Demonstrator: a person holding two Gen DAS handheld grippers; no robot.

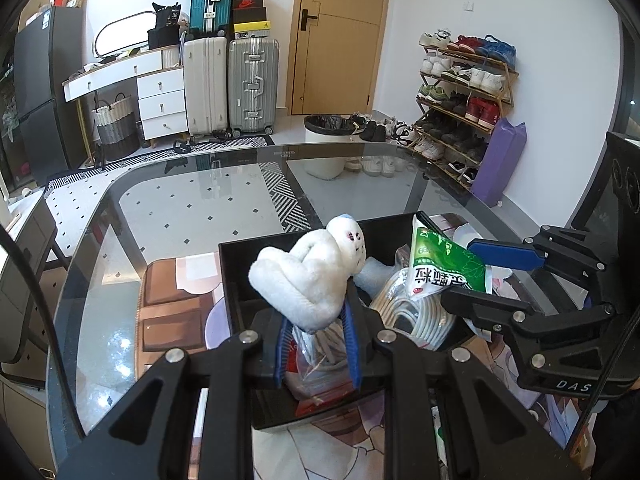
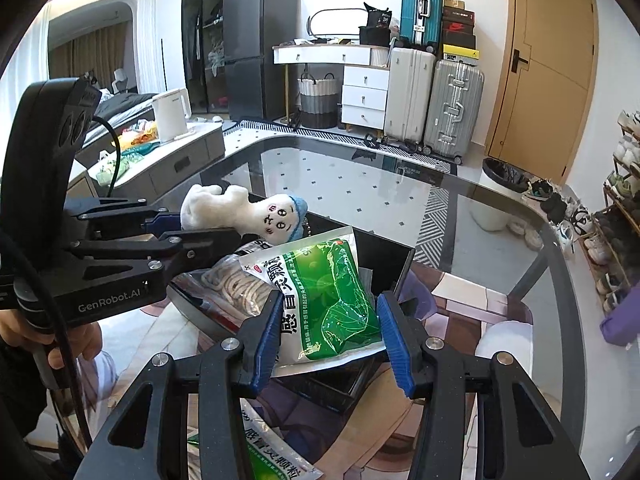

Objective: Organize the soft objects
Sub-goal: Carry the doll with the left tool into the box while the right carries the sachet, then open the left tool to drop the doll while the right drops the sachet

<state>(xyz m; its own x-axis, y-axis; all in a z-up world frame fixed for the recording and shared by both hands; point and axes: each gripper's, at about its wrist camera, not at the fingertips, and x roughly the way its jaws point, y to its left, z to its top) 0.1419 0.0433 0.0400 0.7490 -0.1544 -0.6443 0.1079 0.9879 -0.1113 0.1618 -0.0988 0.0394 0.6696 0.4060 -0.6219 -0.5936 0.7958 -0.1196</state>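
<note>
Left wrist view: the left gripper [image 1: 320, 344] clamps the white plush toy [image 1: 310, 276] right above the black bin [image 1: 236, 276].

Right wrist view: the right gripper [image 2: 328, 340] pinches the green packet [image 2: 332, 292], long axis pointing away, over that bin [image 2: 404, 264].

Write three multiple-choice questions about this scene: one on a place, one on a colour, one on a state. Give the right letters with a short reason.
1. Where is the coil of white cord?
A. inside the black bin
B. on the floor
C. on a chair

2. What colour is the packet?
A. red
B. green and white
C. yellow

3. What does the left gripper do?
A. stands open and empty
B. clamps the white plush toy
C. clamps the packet

Answers: 1 A, cord lies within the bin walls. 2 B, green print on white. 3 B, blue pads press the toy's lower end.
</note>
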